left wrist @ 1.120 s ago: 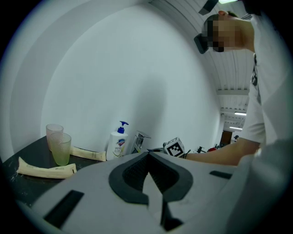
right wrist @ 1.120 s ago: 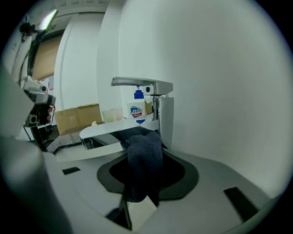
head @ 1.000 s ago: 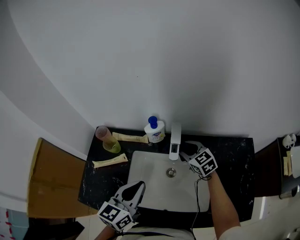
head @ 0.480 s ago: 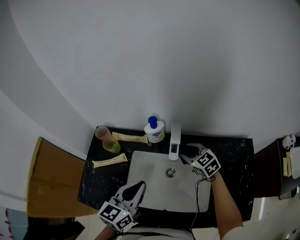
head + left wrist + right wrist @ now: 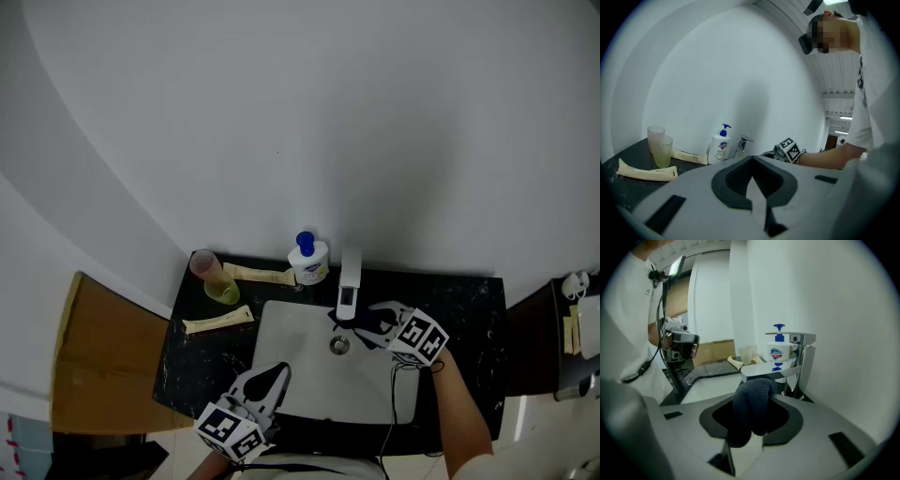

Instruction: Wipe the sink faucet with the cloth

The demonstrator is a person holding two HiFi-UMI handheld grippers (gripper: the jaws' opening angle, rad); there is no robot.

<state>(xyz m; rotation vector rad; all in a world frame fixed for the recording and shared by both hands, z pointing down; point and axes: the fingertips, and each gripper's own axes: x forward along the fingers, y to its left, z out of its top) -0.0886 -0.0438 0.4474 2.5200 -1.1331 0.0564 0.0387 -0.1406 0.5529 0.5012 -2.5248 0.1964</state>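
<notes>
The chrome faucet (image 5: 350,279) stands at the back of the white sink (image 5: 291,361). My right gripper (image 5: 367,324) is shut on a dark blue cloth (image 5: 359,325) just right of the spout's front end, over the basin. In the right gripper view the cloth (image 5: 750,404) bulges out of the jaws and its top touches the underside of the flat spout (image 5: 771,371). My left gripper (image 5: 266,382) hangs at the sink's front edge, shut with nothing in it. From the left gripper view the faucet (image 5: 740,146) shows far off.
A white soap bottle with a blue pump (image 5: 308,260) stands left of the faucet. Two stacked cups (image 5: 215,279) and two cream tubes (image 5: 219,322) lie on the black counter (image 5: 469,309). A cardboard box (image 5: 103,361) sits at the left. The drain (image 5: 339,345) is under the spout.
My right gripper has slid left and toward me with the cloth, from beside the faucet's body to the spout's front end. The left gripper has stayed put.
</notes>
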